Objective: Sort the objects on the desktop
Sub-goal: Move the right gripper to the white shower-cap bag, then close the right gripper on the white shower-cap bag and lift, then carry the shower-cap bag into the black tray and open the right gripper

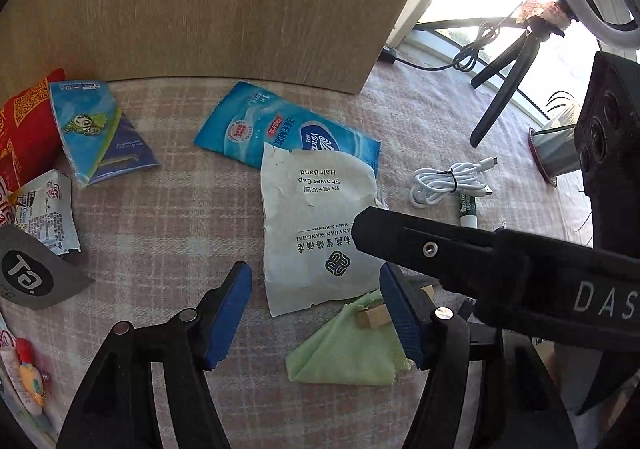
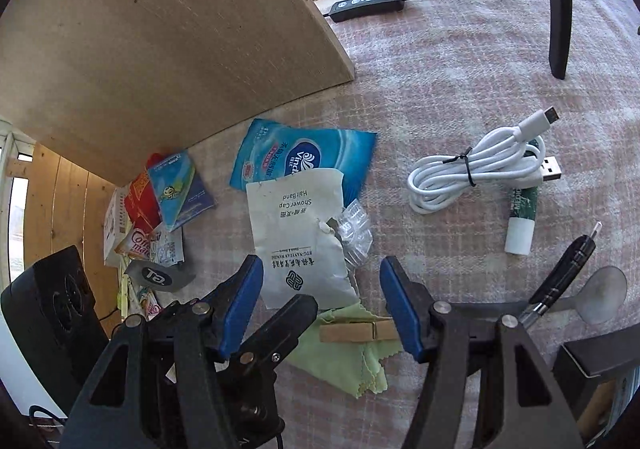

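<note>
Both the left gripper (image 1: 316,313) and the right gripper (image 2: 322,305) hang with blue-padded fingers spread, grasping nothing, above a wooden clothespin (image 2: 358,331) on a pale green cloth (image 2: 352,365). Beyond lie the white paper shower-cap sachet (image 2: 300,245), blue wipes packet (image 2: 308,157) and coiled white cable (image 2: 476,169). Sachets cluster at left (image 1: 84,133); sorting looks partly done on the checked desk (image 2: 460,65).
</note>
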Demonstrator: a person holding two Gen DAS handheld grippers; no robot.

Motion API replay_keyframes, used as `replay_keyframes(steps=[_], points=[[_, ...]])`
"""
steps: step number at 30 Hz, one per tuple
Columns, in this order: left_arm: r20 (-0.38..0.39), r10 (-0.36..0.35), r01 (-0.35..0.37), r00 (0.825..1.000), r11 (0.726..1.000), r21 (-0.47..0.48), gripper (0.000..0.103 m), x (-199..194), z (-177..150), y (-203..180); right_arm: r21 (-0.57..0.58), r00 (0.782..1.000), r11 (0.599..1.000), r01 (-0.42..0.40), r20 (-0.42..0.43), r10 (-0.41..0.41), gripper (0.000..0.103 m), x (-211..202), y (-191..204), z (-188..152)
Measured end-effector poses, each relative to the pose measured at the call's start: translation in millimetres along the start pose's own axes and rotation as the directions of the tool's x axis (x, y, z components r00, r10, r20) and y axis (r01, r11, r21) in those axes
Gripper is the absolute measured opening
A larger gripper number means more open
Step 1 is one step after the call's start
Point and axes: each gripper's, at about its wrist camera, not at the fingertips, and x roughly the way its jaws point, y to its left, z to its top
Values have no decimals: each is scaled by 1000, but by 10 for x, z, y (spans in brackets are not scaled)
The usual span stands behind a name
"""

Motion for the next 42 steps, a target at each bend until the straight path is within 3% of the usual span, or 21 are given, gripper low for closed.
replay_keyframes(steps=[4, 8, 11, 20, 32, 42], points=[[9, -12, 12, 1000, 1000, 4, 61, 42, 19, -1, -11, 1000, 1000, 6, 11, -5, 60, 67, 32, 38], [7, -36, 36, 999, 999, -15, 47, 57, 52, 34, 21, 1000, 999, -28, -8, 28, 53, 128, 3, 59], [12, -35, 36, 999, 999, -17, 43, 52, 55, 45, 28, 999, 999, -34, -17, 34, 52, 182, 7, 32], [41, -61, 60, 997, 998, 19, 41, -190, 4, -80, -6, 999, 999, -45, 15, 45, 50, 24, 143, -49], [75, -117, 106, 990, 985, 138, 41, -615, -156, -647, 2, 989, 995, -101, 112, 101, 50, -749, -10, -457], [19, -189, 174, 982, 933, 316, 42, -888, -702, -1550, 51, 974, 993, -106, 205, 93, 50, -1615, -489, -1144]])
